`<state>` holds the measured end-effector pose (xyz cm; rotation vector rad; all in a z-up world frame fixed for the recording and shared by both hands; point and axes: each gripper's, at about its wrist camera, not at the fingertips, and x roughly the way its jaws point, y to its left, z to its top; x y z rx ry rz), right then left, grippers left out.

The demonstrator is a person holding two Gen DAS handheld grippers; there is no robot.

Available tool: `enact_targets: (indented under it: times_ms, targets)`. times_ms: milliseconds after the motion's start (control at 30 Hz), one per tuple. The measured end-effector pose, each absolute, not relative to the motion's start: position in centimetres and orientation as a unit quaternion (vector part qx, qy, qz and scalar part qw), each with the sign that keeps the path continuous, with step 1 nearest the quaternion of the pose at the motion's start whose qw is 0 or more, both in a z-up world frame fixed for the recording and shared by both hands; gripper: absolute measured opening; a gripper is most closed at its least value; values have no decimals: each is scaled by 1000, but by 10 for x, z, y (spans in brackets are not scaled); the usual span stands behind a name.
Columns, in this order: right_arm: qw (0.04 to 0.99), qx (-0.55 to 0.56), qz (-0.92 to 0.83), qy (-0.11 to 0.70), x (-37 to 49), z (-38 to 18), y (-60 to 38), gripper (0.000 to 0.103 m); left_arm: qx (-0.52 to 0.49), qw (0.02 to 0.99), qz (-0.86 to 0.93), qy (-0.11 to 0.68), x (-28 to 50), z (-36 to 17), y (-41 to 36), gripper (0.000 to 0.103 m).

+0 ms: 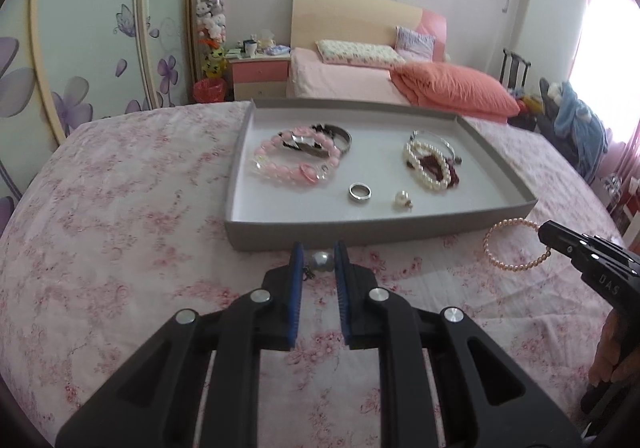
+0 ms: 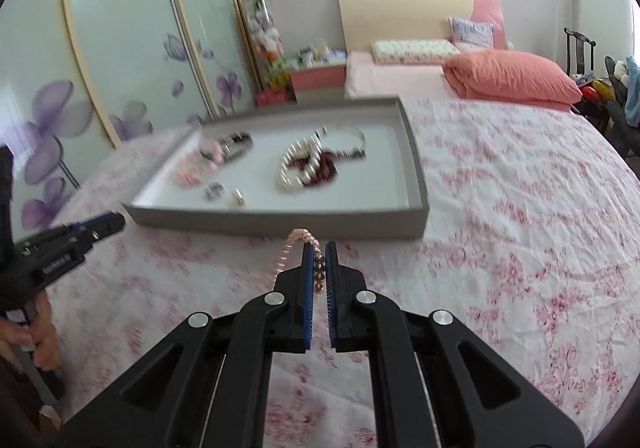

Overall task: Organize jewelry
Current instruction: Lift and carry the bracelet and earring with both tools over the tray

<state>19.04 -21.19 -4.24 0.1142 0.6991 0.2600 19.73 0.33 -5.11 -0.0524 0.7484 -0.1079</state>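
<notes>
Left wrist view
Step in hand: gathering loose pieces off the bedspread [image 1: 120, 228] into the grey tray [image 1: 384, 234]; two pieces remain outside it.
Left gripper [image 1: 320, 262]: jaws parted about a bead's width, straddling a pearl earring [image 1: 322, 262] that lies on the bedspread just before the tray's near edge. Whether the pads touch it I cannot tell.
Tray contents: pink bead bracelets [image 1: 288, 163] toward the left edge, white pearl bracelet [image 1: 426, 165] toward the right, silver ring [image 1: 360, 192] and a second pearl earring [image 1: 402, 200] near the front edge.
Next move, as I judge: close on the earring, lift over the near wall.

Right wrist view
Right gripper [image 2: 319, 248]: jaws nearly closed, pinching the peach bead bracelet [image 2: 286, 252], its loop arching left just before the tray's near edge.
Next move: carry it over the wall, release on bare floor.
Note: this view is motion-blurred.
</notes>
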Motion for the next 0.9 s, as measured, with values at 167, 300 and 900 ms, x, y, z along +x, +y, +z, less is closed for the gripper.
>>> enact_targets:
  times_ms: [167, 300, 900]
  targets:
    - [937, 68, 144, 312, 184, -26, -207, 7, -35, 936, -54, 347, 189, -42, 6, 16]
    - [940, 77, 153, 295, 180, -15, -202, 7, -31, 941, -54, 334, 182, -37, 3, 16]
    - [970, 56, 122, 201, 169, 24, -187, 7, -3, 961, -54, 270, 173, -2, -17, 16]
